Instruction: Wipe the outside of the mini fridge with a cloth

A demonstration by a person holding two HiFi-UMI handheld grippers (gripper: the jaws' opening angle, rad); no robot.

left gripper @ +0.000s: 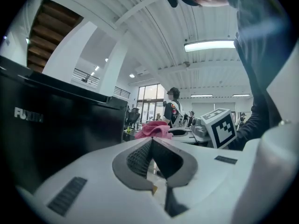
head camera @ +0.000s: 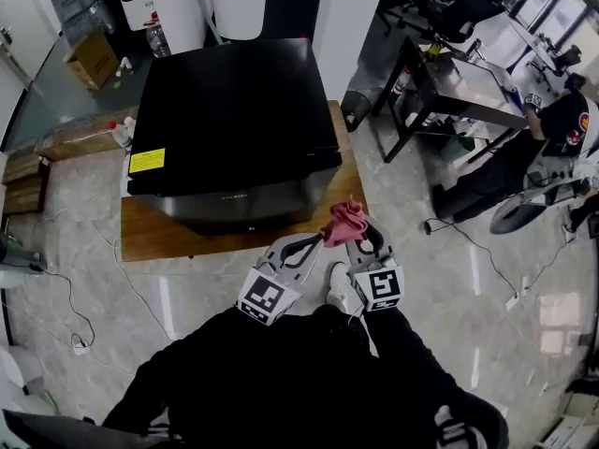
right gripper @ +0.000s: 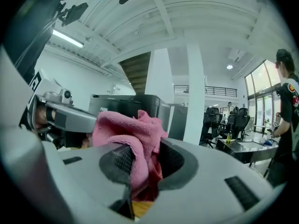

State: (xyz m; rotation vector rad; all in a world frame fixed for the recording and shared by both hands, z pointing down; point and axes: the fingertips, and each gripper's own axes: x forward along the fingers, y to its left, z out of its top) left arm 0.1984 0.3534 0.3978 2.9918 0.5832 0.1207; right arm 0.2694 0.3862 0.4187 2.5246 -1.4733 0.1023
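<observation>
The black mini fridge [head camera: 234, 129] stands on a low wooden platform [head camera: 178, 237]; it fills the left of the left gripper view as a dark wall [left gripper: 56, 134] and shows beyond the cloth as a dark box [right gripper: 135, 105] in the right gripper view. A pink cloth [head camera: 344, 223] is bunched between the jaws of my right gripper [head camera: 354, 234], which is shut on it just in front of the fridge's front right corner; the cloth [right gripper: 133, 141] spills over the jaws. My left gripper [head camera: 304, 248] hangs beside it, jaws closed together with nothing in them [left gripper: 153, 146].
A yellow label [head camera: 147, 161] sits on the fridge's top left. Cables [head camera: 103, 260] trail over the tiled floor at the left. A cardboard box [head camera: 92, 59] lies at the back left. A desk [head camera: 459, 87] and a seated person [head camera: 552, 148] are at the right.
</observation>
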